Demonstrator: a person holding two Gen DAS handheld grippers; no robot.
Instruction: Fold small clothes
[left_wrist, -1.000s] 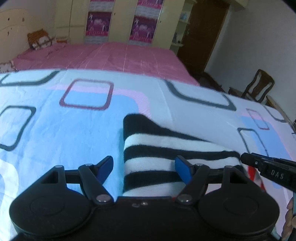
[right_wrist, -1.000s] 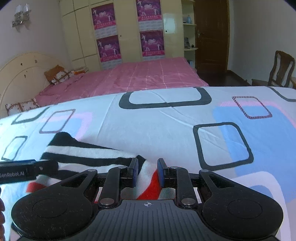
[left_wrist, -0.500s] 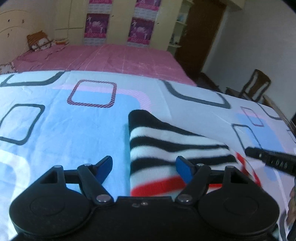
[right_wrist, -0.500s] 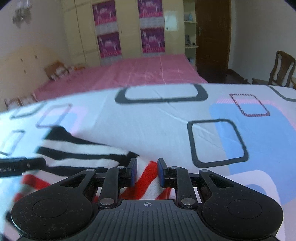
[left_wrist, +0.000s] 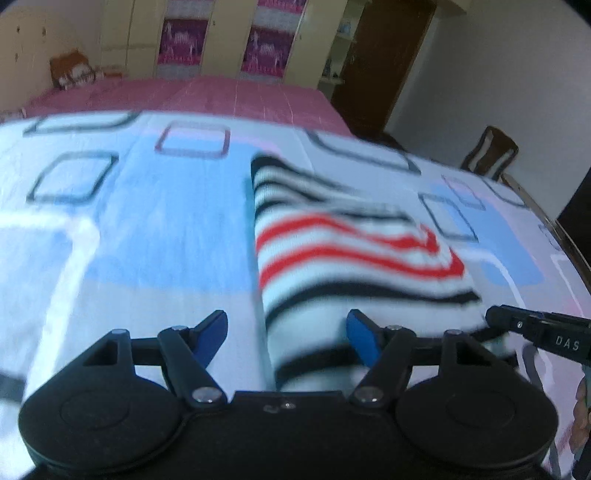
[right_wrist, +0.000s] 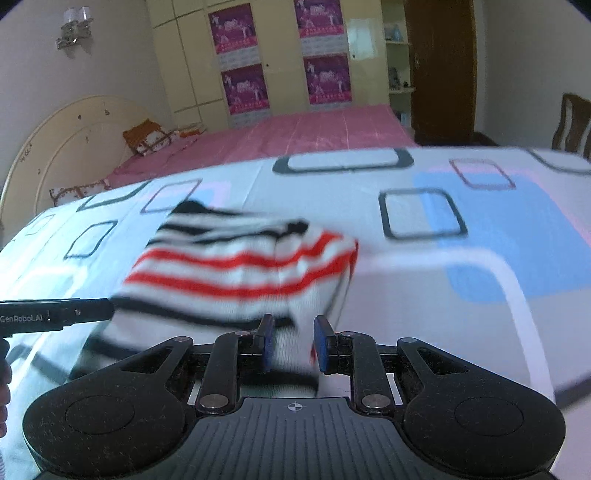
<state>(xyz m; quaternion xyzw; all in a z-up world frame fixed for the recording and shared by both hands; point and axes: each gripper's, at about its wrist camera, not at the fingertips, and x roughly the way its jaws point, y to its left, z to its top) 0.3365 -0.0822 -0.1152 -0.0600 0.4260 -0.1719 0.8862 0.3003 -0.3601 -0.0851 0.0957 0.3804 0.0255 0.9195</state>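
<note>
1. Striped garment (left_wrist: 343, 251): small knit in white with black and red stripes, lying on the patterned sheet (left_wrist: 147, 236), centre of the left wrist frame. Its stripes are smeared by blur; the near end runs under the gripper body, out of sight.
2. Left gripper (left_wrist: 286, 334): jaws set wide, having just closed a little. The garment's near left edge lies between them; the right pad (left_wrist: 364, 332) sits against the cloth, the left pad stands clear over bare sheet (no pinch visible).
3. Right gripper (right_wrist: 291, 341): jaws narrow, clamped on the garment's near right corner at lower centre of the right wrist frame. The cloth behind the pads is hidden.
4. Opposite gripper tips: a dark bar enters each frame at the side, cut off by the edge; lettering only partly legible.
5. Pink bed (right_wrist: 295, 129), wardrobe with posters (right_wrist: 284, 55), chair (left_wrist: 489, 153): background, upper frame.
</note>
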